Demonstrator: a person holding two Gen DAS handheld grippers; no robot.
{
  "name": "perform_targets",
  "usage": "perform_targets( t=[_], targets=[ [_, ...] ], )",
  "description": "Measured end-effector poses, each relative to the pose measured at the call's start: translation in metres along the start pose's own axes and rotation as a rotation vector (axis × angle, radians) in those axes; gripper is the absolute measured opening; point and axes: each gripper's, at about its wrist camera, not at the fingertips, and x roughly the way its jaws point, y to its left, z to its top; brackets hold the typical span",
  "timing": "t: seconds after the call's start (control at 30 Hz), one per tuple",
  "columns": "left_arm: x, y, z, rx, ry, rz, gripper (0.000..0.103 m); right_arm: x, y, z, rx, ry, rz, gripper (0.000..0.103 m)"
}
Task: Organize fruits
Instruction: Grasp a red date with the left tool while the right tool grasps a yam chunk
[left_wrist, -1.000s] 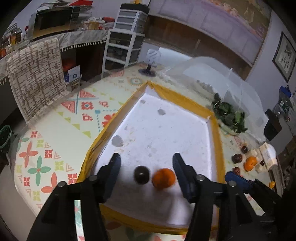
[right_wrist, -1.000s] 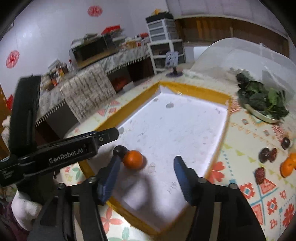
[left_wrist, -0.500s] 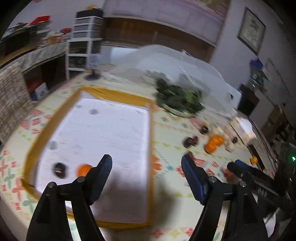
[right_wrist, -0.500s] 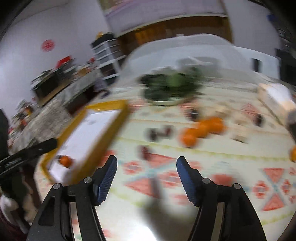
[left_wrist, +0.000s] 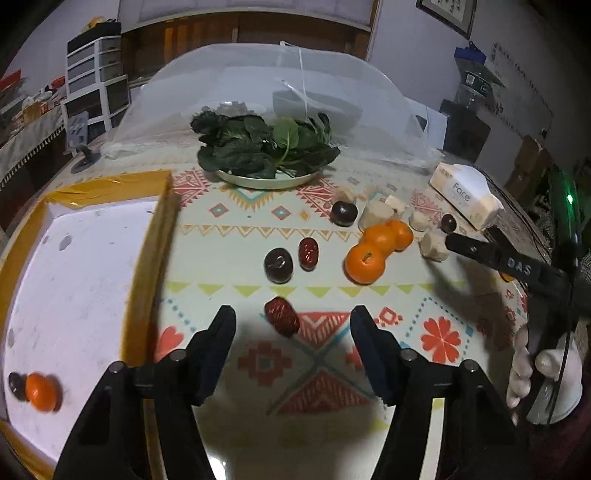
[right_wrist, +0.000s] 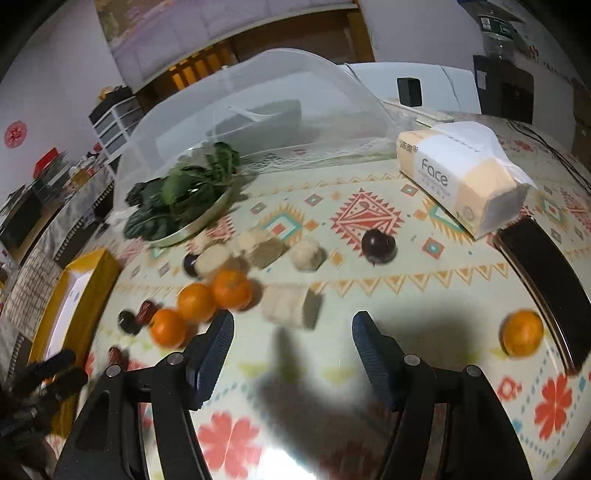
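Fruits lie loose on the tablecloth (left_wrist: 229, 221) beside the tray (left_wrist: 151, 236), which holds two. Left gripper (left_wrist: 291, 325), jaws just narrowed but open, frames a red date (left_wrist: 282, 321); right gripper (right_wrist: 291, 328) hangs open, empty. Risk: the date may roll if one pad nudges it first.

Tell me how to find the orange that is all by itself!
Start at the cream tissue pack printed "Face". Follow the long black slab at the edge of the patterned tablecloth toward the camera; the small round orange lies beside it. It lies alone, while three others cluster together.
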Motion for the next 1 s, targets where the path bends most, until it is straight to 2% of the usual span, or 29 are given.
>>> perform_targets(
  t=[0.23, 0.3, 0.33, 0.4, 0.43, 0.57, 0.77, 1.0],
  targets=[
    [0.033, 0.003, 0.002, 0.006, 0.048, 0.022, 0.064, 0.025, 0.002, 0.006, -0.008, 0.031, -0.030, 0.067],
    [0.041, 0.002, 0.003, 0.008, 0.060, 0.023, 0.063, 0.029, 0.004, 0.006, -0.018, 0.039, -0.048, 0.057],
    [0.045, 0.001, 0.002, 0.010, 0.067, 0.022, 0.060, 0.030, 0.004, 0.006, -0.019, 0.042, -0.049, 0.055],
    [0.047, -0.002, 0.002, 0.033, 0.061, 0.046, 0.040, 0.031, 0.004, 0.005, -0.019, 0.045, -0.050, 0.046],
    [0.048, -0.004, 0.002, 0.046, 0.059, 0.059, 0.022, 0.031, 0.005, 0.005, -0.020, 0.045, -0.053, 0.041],
    [0.044, -0.007, 0.001, 0.046, 0.051, 0.044, 0.021, 0.025, 0.003, 0.003, -0.005, 0.041, -0.035, 0.038],
    [0.004, 0.002, 0.002, 0.007, -0.019, 0.008, 0.020, -0.006, 0.018, -0.003, -0.014, 0.003, -0.003, 0.038],
    [-0.057, 0.047, 0.003, -0.093, -0.117, -0.001, 0.020, -0.046, 0.081, -0.005, -0.100, -0.043, 0.160, 0.038]
  ],
)
